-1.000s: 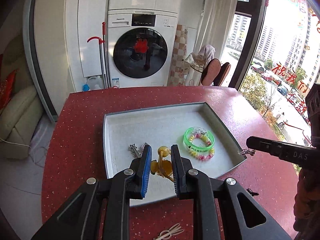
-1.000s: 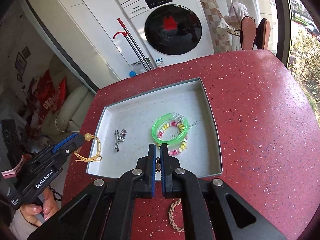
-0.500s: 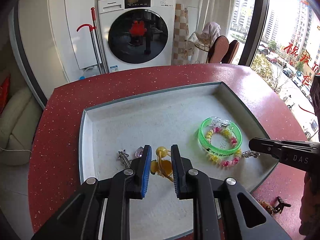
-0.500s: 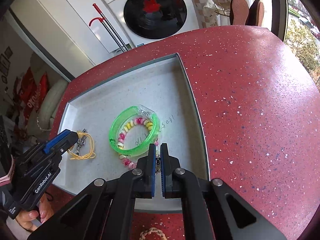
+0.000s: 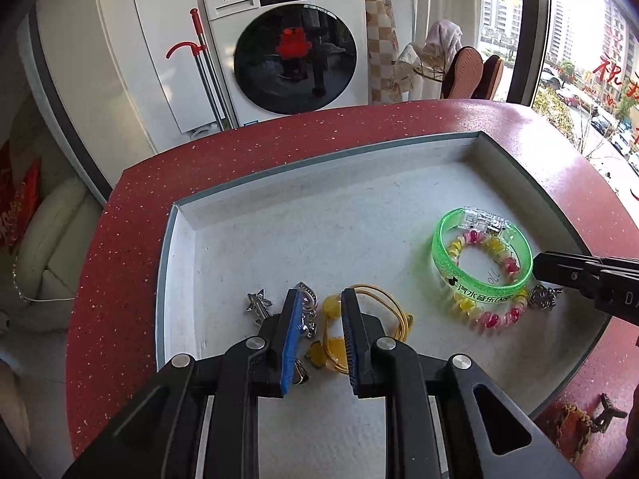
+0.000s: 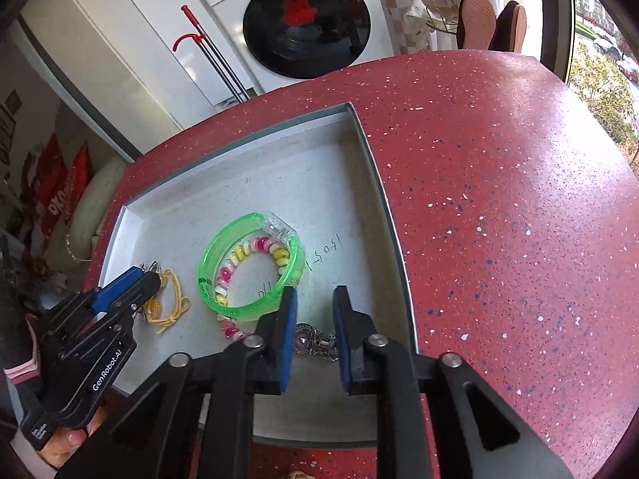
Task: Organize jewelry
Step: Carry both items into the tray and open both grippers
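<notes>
Right wrist view: right claw [image 6: 313, 333] is opening over a silver charm [image 6: 315, 342] lying in the tray [image 6: 371, 151]; left claw [image 5: 319, 331] clamps a yellow cord bracelet [image 5: 333, 339] (resting on the tray floor). Braided pieces [image 5: 573, 423] wait on the table [image 6: 499, 199]

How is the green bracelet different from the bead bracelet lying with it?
The green bracelet is one smooth, see-through band with black writing; the bead bracelet is many small pink, yellow and white beads. The green one is wider, and the bead one lies partly inside it. Both are rings resting in the grey tray.
</notes>
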Demonstrator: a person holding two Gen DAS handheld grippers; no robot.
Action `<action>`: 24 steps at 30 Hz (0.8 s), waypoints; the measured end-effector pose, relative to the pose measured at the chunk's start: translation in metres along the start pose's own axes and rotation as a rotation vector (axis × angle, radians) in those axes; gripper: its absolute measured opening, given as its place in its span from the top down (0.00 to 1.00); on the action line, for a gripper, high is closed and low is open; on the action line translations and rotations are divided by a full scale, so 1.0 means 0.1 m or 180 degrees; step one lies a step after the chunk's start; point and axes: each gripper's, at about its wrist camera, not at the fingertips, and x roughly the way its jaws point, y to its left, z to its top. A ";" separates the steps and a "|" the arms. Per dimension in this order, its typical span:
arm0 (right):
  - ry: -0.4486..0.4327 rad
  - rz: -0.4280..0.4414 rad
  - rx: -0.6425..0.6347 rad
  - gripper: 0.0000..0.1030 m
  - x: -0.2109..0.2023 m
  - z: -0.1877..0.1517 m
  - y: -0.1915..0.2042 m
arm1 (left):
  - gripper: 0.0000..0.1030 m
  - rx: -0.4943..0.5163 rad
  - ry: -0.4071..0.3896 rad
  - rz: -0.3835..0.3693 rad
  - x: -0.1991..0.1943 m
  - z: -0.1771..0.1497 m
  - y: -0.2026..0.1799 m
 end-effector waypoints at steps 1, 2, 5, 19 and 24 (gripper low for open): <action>-0.0020 0.0019 -0.0004 0.55 -0.02 0.00 0.01 | 0.63 0.0005 0.0000 0.0005 0.00 0.00 0.00; -0.0045 0.0053 -0.0005 0.50 -0.05 0.00 0.02 | 0.63 0.0013 -0.0009 0.0011 -0.01 0.00 0.00; -0.0121 0.0123 0.0017 0.49 -0.14 0.00 0.05 | 0.63 0.0016 -0.0054 0.0046 -0.05 0.00 0.00; -0.0236 0.0167 -0.0117 0.22 -0.45 -0.11 0.28 | 0.00 -0.0093 -0.0373 0.0053 -0.44 0.02 0.09; -0.0321 0.0142 -0.0190 0.16 -0.60 -0.18 0.35 | 0.00 -0.0182 -0.0378 0.0051 -0.58 -0.02 0.14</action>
